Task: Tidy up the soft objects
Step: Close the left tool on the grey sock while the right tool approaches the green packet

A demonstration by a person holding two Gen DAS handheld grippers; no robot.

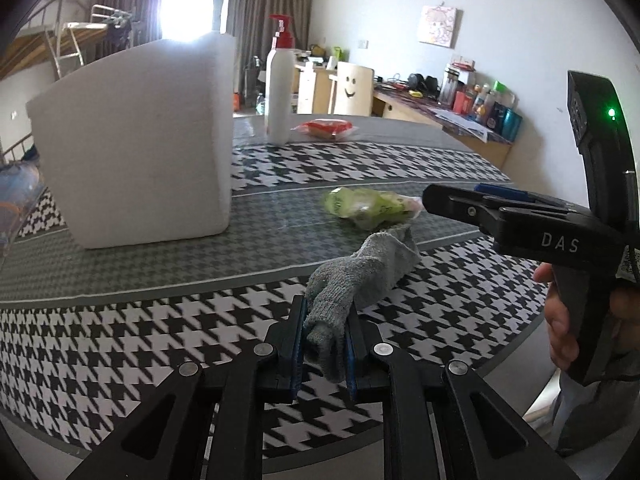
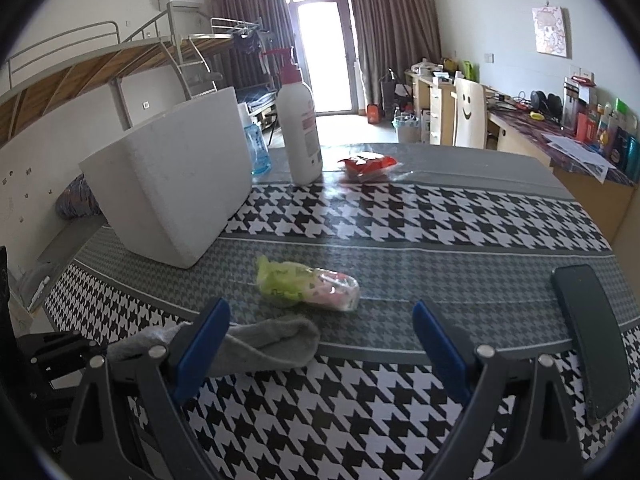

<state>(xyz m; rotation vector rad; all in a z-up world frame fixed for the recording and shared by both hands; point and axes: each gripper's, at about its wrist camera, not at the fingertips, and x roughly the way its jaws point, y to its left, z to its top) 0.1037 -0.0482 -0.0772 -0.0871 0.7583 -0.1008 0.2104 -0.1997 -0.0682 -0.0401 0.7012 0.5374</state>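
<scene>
A grey sock (image 1: 360, 276) lies on the houndstooth tablecloth. My left gripper (image 1: 324, 344) is shut on its near end. The sock also shows in the right wrist view (image 2: 264, 344), stretching left behind the right gripper's left finger. My right gripper (image 2: 320, 344) is open and empty, above the cloth just right of the sock; it shows from the side in the left wrist view (image 1: 448, 200). A green and pink plastic packet (image 2: 308, 286) lies just beyond the sock. A white foam box (image 1: 136, 140) stands at the left.
A white pump bottle (image 2: 300, 128) and a red packet (image 2: 368, 166) sit at the table's far side. A blue-liquid bottle (image 2: 256, 148) stands behind the box. A black phone (image 2: 592, 336) lies at the right edge. A desk with clutter lines the right wall.
</scene>
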